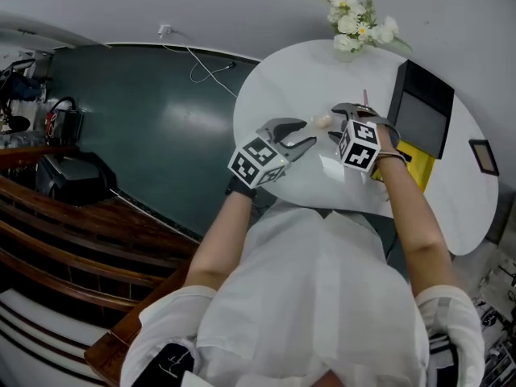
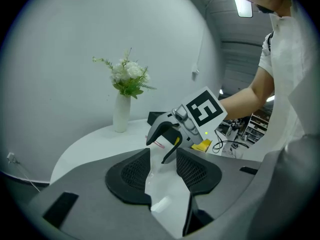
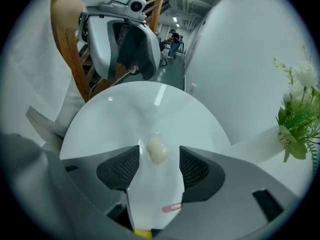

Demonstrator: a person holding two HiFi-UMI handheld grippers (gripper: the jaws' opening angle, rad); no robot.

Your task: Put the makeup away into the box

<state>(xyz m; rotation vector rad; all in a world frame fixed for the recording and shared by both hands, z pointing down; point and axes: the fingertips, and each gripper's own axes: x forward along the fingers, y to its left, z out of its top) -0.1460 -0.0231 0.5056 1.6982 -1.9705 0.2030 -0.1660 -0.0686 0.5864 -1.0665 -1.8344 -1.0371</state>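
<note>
Lying on the white table (image 1: pixel 274 95), a small cream makeup piece (image 3: pixel 156 148), seemingly wrapped in clear film, is framed but not touched by the spread jaws of the right gripper (image 3: pixel 158 160). It is judged light, soft and squashable, its film slippery, so a gentle pinch across the middle is advised. The left gripper (image 2: pixel 162 170) is likewise spread and empty. The black box (image 1: pixel 419 107) stands open nearby.

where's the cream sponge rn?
Right gripper view: the cream sponge lies on the white table between the tips of the open right gripper, untouched; in the head view it is between that and the left gripper.
</note>
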